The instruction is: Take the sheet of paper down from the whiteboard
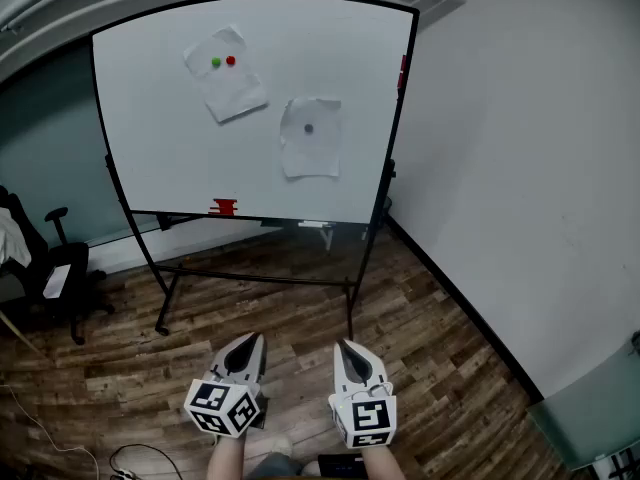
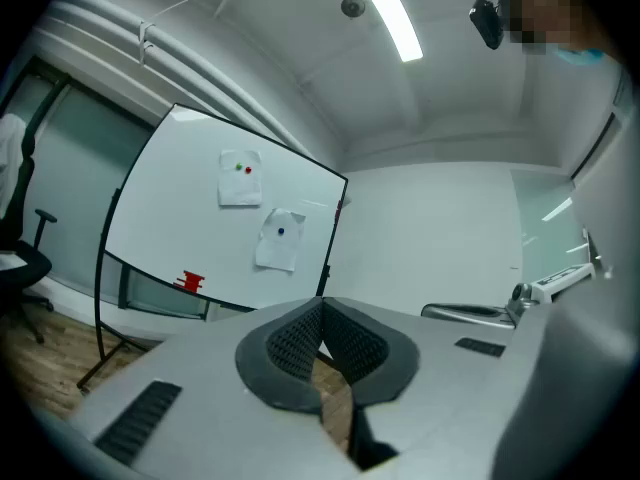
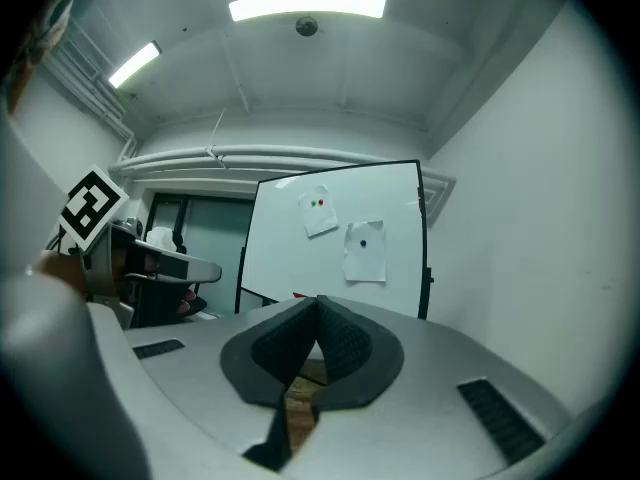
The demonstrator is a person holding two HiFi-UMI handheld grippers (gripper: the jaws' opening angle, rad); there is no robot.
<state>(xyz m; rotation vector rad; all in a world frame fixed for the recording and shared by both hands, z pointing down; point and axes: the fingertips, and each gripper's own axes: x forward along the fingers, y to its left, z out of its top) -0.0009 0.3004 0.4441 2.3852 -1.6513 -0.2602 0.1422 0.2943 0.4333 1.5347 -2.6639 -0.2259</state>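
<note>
The wooden floor lies open between the two grippers, near, and the whiteboard, far. The board stands on a black stand with wheels. Its right edge comes close to the white wall, and on its left side there is more room, up to a black office chair.

Two crumpled sheets hang on the board, well apart from both grippers. The left sheet is high and tilted, under a green magnet and a red magnet. The right sheet is lower and nearer to the board's right edge, under one dark magnet. A small red object sits at the board's lower edge.

The left gripper and the right gripper point toward the board, side by side. In each the fingers are pressed together at the tips, with nothing between them.

Only the gripper views show the ceiling lamp. Only the head view shows the floor under the stand.
</note>
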